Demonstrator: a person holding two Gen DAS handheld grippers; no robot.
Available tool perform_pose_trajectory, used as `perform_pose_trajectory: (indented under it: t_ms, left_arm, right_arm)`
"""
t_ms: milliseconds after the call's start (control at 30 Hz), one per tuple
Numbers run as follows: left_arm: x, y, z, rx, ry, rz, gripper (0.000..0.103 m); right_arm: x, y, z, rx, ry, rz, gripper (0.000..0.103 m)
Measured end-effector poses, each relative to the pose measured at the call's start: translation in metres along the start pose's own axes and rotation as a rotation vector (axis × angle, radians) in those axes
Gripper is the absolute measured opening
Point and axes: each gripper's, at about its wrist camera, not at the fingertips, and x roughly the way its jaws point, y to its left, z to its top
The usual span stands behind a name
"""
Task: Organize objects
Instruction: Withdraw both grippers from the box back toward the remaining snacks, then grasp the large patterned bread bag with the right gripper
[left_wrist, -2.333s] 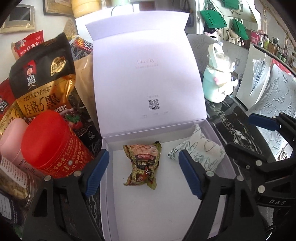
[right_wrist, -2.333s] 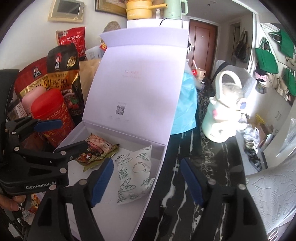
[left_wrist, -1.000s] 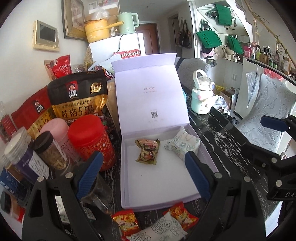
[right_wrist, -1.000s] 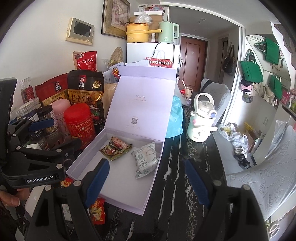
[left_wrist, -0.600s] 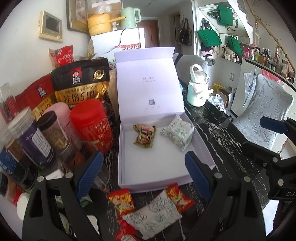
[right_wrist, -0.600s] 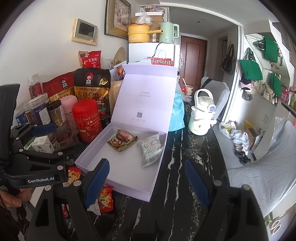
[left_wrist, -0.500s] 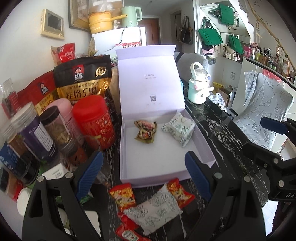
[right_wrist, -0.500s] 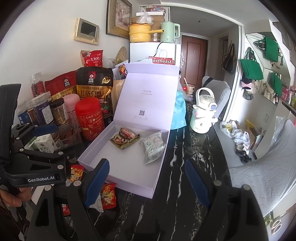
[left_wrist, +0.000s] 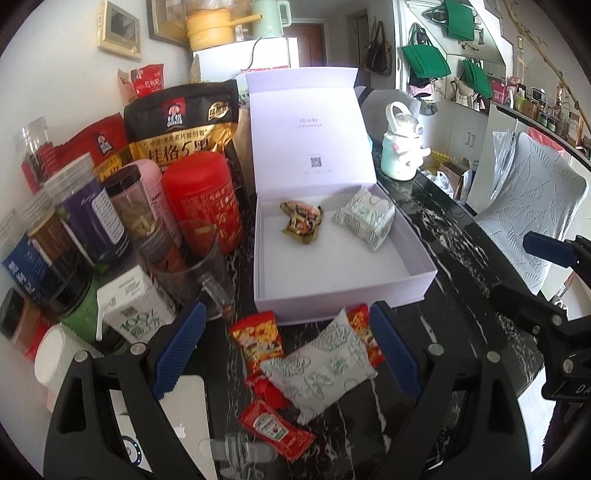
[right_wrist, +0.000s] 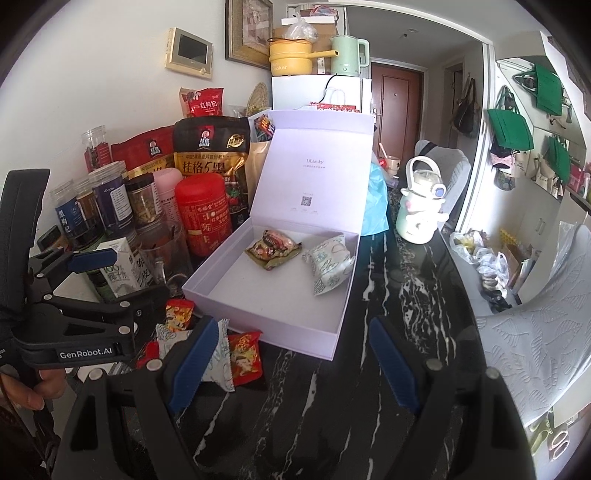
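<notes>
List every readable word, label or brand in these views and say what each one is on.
"ULucky": inside the open box lid.
"GenRobot.AI": left gripper body.
"桂格5黑": black oat bag.
"红枸杞": red pouch.
"Mini Cooker": yellow pot.
"100%": white carton.
QR code, jar labels, snack packets: too small to read.

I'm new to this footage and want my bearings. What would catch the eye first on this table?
The open lilac gift box at the centre, lid upright, with two snack packets near its back wall. Left of it stands a crowd of jars and bags led by a red canister. More loose packets, including a white leaf-print pouch, lie on the black marble table before the box, between the open fingers of the left hand-held gripper.
</notes>
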Motion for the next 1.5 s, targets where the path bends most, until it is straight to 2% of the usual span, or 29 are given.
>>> perform_pose_trajectory:
  t_ms: [967,1233,1500]
  left_arm:
    - [0.007,0.008,-0.081,0.002,0.161,-0.009,0.09]
    - [0.014,0.013,-0.096,-0.025,0.198,-0.01,0.09]
    - [0.03,0.019,-0.109,-0.072,0.241,-0.042,0.09]
  right_arm:
    - [0.013,0.039,-0.066,0.002,0.097,0.085,0.085]
    - [0.025,0.046,-0.082,0.001,0.134,0.122,0.085]
    - [0.039,0.05,-0.09,-0.005,0.164,0.152,0.085]
